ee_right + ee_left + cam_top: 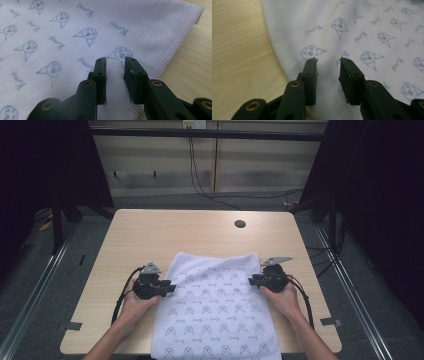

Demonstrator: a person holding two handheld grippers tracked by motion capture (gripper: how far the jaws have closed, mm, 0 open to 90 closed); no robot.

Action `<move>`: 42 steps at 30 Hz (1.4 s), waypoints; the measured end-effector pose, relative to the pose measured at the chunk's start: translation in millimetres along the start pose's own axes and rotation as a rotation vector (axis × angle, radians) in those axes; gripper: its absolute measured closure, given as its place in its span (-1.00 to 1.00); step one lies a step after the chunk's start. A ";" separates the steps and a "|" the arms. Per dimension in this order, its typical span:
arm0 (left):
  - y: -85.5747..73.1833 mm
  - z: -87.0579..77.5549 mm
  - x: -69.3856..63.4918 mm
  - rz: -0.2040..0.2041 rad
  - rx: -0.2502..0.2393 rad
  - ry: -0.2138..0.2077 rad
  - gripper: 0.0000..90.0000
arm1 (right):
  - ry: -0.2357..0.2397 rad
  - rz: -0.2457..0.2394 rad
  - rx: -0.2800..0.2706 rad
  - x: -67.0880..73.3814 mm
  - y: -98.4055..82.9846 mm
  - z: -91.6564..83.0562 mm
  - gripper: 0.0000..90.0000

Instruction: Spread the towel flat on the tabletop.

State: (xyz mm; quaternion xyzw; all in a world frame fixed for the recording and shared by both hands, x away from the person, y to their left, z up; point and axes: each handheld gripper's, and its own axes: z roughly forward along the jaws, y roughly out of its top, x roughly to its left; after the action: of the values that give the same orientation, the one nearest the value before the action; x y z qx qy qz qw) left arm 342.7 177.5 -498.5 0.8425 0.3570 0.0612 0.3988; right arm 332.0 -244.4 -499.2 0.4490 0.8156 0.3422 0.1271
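So I've got both tongs, left point(169, 287) and right point(254, 280), parted over the towel point(215, 310), gripping nothing. They sit at opposite side edges, probably so I can fold it evenly on the surface point(150, 235).

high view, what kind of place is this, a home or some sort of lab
Probably a lab or recording setup, not a home: a bare wooden table stands between metal floor rails, black curtains hang at both sides, and loose cables trail down the back wall. A patterned cloth lies on the table.
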 end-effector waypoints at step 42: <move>6.6 -18.8 21.5 -0.071 -0.084 0.012 0.77 | 0.000 0.054 -0.118 -18.6 -14.2 -51.6 0.46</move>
State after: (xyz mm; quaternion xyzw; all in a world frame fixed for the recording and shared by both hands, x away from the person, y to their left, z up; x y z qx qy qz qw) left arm 354.9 200.5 -485.0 0.8113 0.3862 0.0668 0.4338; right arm 306.8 -287.7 -472.7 0.4625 0.7816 0.3930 0.1440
